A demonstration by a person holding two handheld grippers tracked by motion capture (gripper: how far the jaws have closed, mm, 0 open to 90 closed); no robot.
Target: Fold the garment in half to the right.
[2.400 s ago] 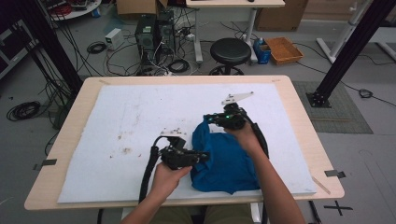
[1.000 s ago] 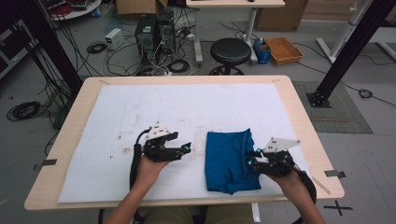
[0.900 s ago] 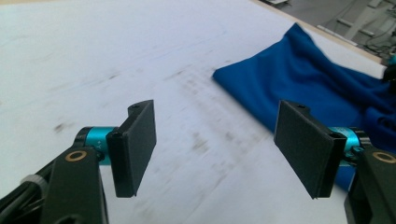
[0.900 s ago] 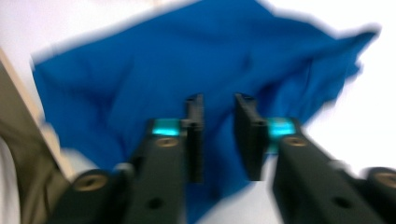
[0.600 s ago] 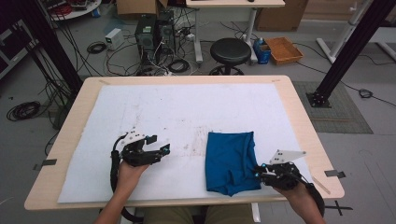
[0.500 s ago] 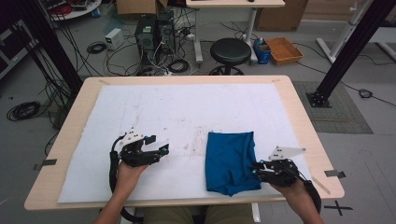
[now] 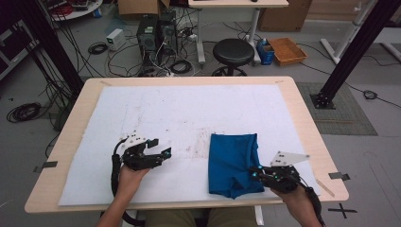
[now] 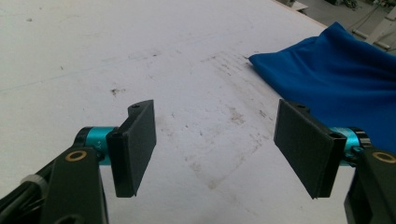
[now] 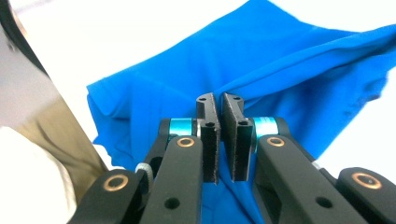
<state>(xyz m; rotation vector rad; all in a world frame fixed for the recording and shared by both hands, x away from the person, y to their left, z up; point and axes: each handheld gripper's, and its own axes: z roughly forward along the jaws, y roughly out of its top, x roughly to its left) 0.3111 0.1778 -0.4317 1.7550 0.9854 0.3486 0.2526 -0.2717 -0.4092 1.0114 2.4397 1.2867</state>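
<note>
Pinching the blue cloth [image 7: 232,162] at its near right edge, the right gripper [image 7: 263,174] stood nearly closed on a fold; the left gripper [image 7: 159,152] gaped wide, well left of the cloth. Best tug gently, keeping the fold flat.

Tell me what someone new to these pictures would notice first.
A bright blue cloth, folded, lies on the white sheet covering the table, toward its near right. The right claw sits at the cloth's near right edge with jaws nearly closed, while the left claw hovers wide open over bare, stained sheet to the left.
</note>
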